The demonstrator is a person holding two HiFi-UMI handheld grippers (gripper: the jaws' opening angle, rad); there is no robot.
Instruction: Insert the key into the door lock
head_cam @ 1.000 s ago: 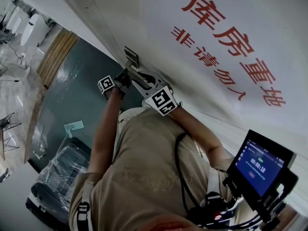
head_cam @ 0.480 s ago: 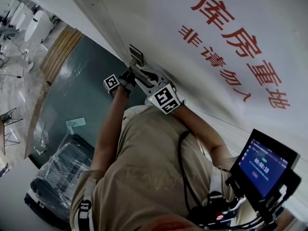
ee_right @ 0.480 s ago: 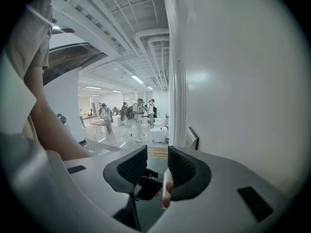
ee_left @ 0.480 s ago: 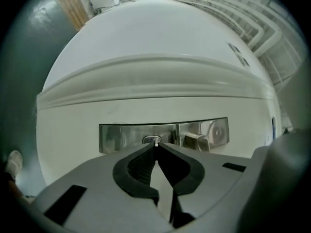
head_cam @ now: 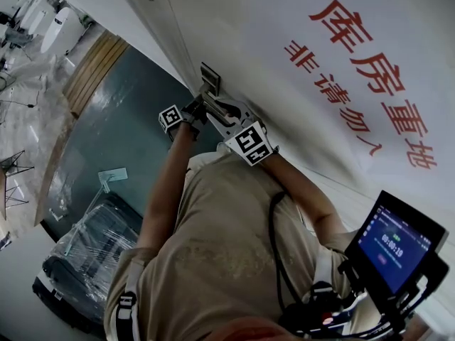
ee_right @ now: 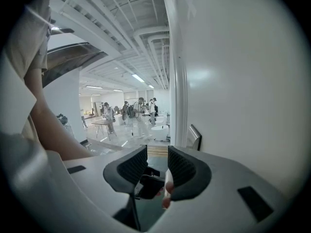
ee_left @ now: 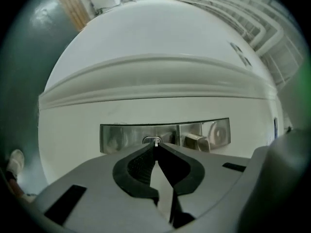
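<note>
White door fills the upper right of the head view, with large red lettering on it. A person in a beige shirt stands close against the door, both arms raised to it. A dark green floor lies to the left. A lit screen sits on the chest rig at lower right.

Metal lock plate is set in the door face below a moulded ridge, with the keyhole near its middle.

Left gripper: held level, square on to the plate, jaws pinched narrow with the tips together. A thin bright sliver shows between the tips, right at the keyhole. It is probably the key, but it is too small to say how far it has entered.

Right gripper: just beside the left one and angled along the door face, with the plate's edge past its tips. Jaws stand apart with nothing between the pads.
</note>
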